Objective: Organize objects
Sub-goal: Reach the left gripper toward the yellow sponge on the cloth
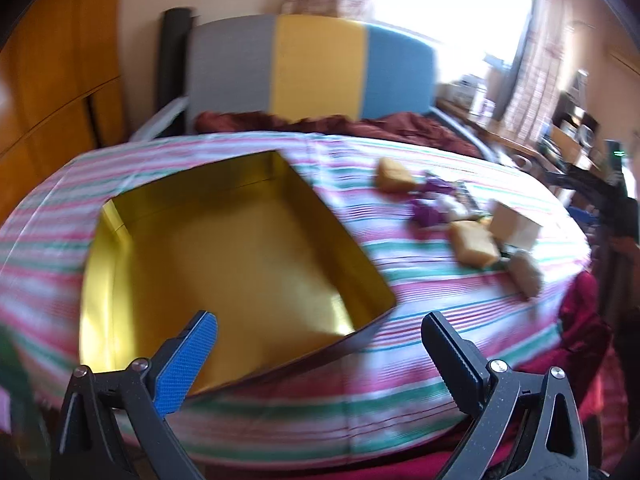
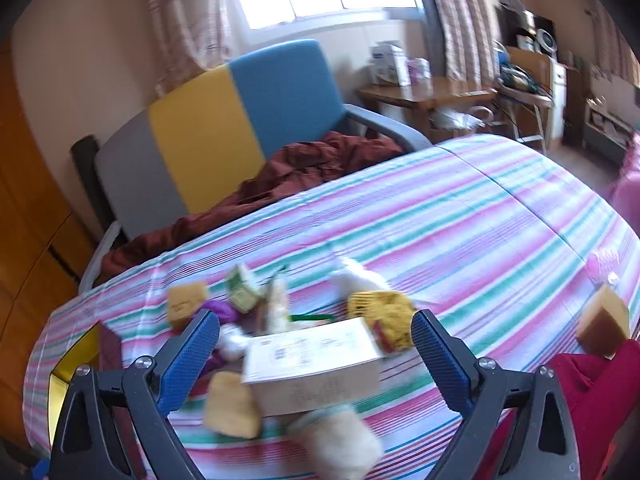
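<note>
An empty gold tin box [image 1: 224, 256] lies on the striped bedspread [image 1: 420, 312]. My left gripper [image 1: 320, 328] hangs open above its near right corner, nothing between the fingers. To its right lies a pile: yellow sponges [image 1: 474, 242], purple wrappers [image 1: 430, 208], a pale box [image 1: 514, 226]. In the right wrist view my right gripper [image 2: 316, 330] stands open over that pile. A white cardboard box [image 2: 316, 364] lies between and below its fingers, untouched. Around it are a yellow sponge [image 2: 232, 404], a cream bundle [image 2: 340, 440], a yellow packet [image 2: 384, 316] and a corner of the tin box [image 2: 72, 360].
A grey, yellow and blue headboard [image 1: 316, 68] stands behind the bed with a dark red blanket [image 2: 288, 176] bunched before it. Wooden wardrobe [image 1: 48, 92] on the left. A desk [image 2: 424, 96] with clutter stands by the window. A brown block [image 2: 604, 320] sits at the bed's right edge.
</note>
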### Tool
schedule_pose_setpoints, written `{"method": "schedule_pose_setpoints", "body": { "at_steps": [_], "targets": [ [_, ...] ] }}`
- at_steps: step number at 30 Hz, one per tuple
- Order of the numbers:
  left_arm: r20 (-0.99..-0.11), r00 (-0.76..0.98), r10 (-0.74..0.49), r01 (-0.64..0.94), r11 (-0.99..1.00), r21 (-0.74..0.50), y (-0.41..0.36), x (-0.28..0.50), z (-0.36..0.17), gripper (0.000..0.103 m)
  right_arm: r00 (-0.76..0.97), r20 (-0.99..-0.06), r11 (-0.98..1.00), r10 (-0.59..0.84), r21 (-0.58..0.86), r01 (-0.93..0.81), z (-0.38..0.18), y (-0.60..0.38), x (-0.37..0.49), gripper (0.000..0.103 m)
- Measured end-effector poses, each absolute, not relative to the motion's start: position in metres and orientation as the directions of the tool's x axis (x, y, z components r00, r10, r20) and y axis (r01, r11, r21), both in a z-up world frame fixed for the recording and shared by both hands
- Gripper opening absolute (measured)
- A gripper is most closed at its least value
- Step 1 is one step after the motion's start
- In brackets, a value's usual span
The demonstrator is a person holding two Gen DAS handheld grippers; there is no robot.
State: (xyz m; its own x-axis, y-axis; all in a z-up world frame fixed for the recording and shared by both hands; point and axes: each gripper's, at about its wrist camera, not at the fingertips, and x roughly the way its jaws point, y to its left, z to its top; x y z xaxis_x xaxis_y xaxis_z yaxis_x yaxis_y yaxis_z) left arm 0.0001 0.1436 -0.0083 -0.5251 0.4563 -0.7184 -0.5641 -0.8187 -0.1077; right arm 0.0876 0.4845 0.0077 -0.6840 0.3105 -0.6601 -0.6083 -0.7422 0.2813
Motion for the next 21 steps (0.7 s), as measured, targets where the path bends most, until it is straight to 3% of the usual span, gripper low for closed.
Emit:
{"method": "schedule_pose_setpoints", "body": {
  "at_steps": [5, 7, 21],
  "targets": [
    [-0.701, -0.476, 0.531, -0.672, -0.734, -0.100, 0.196, 0.004, 0.000, 0.103, -0.682, -0.674, -0.638, 0.284, 0.398, -0.659, -0.019, 0.522, 0.106, 0.099],
    [-0.703, -0.450, 0.550, -0.706, -0.702, -0.098, 0.219, 0.003, 0.000, 0.103, -0.727, -0.636, -0.611, 0.257, 0.476, -0.633, -0.019, 0.527, 0.113, 0.099],
    [-0.792, -0.322, 0.519, -0.825, -0.565, -0.034, 0.367, -0.008, -0.050, 0.099, -0.777, -0.598, -0.620, 0.198, 0.537, -0.572, -0.018, 0.525, 0.114, 0.099]
  ]
}}
